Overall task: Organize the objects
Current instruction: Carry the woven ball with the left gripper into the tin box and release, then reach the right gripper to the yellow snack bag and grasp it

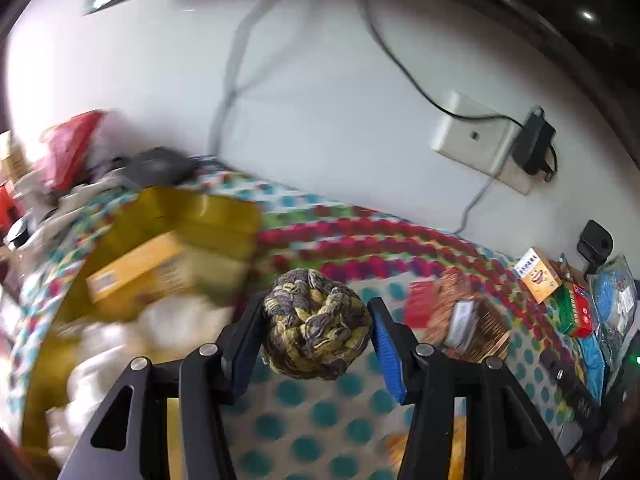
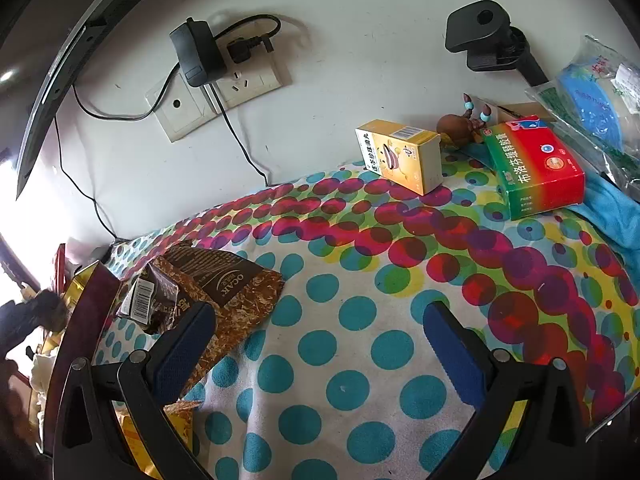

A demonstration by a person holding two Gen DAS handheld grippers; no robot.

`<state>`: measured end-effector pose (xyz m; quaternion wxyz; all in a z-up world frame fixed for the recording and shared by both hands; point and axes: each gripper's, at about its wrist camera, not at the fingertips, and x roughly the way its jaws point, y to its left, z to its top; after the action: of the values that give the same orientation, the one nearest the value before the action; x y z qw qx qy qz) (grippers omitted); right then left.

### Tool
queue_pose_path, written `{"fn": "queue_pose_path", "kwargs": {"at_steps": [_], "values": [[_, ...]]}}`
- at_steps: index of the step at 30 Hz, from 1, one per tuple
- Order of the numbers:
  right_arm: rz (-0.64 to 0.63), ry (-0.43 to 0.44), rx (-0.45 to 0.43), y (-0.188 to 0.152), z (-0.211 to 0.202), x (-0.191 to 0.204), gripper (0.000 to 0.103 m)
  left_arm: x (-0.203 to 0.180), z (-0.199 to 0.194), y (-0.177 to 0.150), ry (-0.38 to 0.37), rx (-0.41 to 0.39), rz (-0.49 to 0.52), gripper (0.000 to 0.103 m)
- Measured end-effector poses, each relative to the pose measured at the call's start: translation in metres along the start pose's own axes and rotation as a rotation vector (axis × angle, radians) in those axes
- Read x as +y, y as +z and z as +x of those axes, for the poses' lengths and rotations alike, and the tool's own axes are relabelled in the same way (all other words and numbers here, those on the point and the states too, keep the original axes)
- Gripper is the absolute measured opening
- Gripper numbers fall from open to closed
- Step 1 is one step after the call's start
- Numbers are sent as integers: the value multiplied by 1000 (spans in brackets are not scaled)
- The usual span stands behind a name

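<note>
The braided rope ball [image 1: 316, 324] sits pinched between the pads of my left tool [image 1: 318, 330], lifted above the dotted cloth [image 1: 320, 416]. Left of it, a yellow bin [image 1: 224, 216] holds an orange box [image 1: 140, 272]. My right tool [image 2: 320, 344] hangs spread and empty beside a brown snack packet [image 2: 224, 288].

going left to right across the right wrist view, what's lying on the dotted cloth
brown snack packet → yellow medicine box → small brown figurine → red and green medicine box → clear bag with blue contents
</note>
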<state>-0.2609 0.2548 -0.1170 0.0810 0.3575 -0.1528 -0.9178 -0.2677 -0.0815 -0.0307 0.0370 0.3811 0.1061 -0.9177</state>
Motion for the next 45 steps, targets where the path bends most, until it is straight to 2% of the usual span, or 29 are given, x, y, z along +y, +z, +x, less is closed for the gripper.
{"fn": "queue_pose_path", "kwargs": {"at_steps": [4,7,10,13,16,17,19,21,22,24,25,28,29,31,33,34,36,39,42,45], "values": [[-2,-2,-3,0,-1,1,103,41,-19,-28,51,35,-21,53],[-4,-1,-4,0,-1,1,103,55,-27,-40,108,20,2,53],[3,4,4,0,0,0,103,66,-27,-41,124,36,-28,53],[18,12,10,0,1,-3,103,77,-9,-43,152,114,-29,53],[36,15,16,0,3,-6,103,93,-5,-41,233,107,-34,53],[37,14,18,0,3,-6,103,100,-4,-41,241,109,-57,53],[30,9,16,0,3,-5,103,102,-4,-44,163,135,-93,54],[20,3,16,0,3,-3,103,88,-6,-52,169,136,-27,54],[16,2,17,0,3,-2,103,82,-11,-55,184,92,7,57],[19,6,18,0,3,-2,103,74,-26,-57,227,-28,56,83],[25,10,18,0,3,-4,103,74,-31,-55,230,-59,55,97],[40,12,23,0,5,-7,103,74,-62,-48,216,-136,46,101],[40,10,24,0,5,-6,103,75,-73,-46,195,-148,44,101],[35,6,25,0,5,-5,103,72,-109,-52,136,-231,38,101],[26,3,26,0,5,-3,103,62,-141,-73,70,-288,63,103],[21,3,29,0,5,-2,103,57,-149,-86,49,-289,82,103],[7,13,42,0,7,0,103,47,-154,-122,10,-249,122,103],[-12,2,63,1,11,4,103,44,-144,-179,-52,-132,118,103],[-102,-37,165,-7,18,16,103,42,-136,-226,-100,-33,114,103],[-194,-36,131,-24,-16,29,103,40,-142,-255,-147,-45,174,103]]}}
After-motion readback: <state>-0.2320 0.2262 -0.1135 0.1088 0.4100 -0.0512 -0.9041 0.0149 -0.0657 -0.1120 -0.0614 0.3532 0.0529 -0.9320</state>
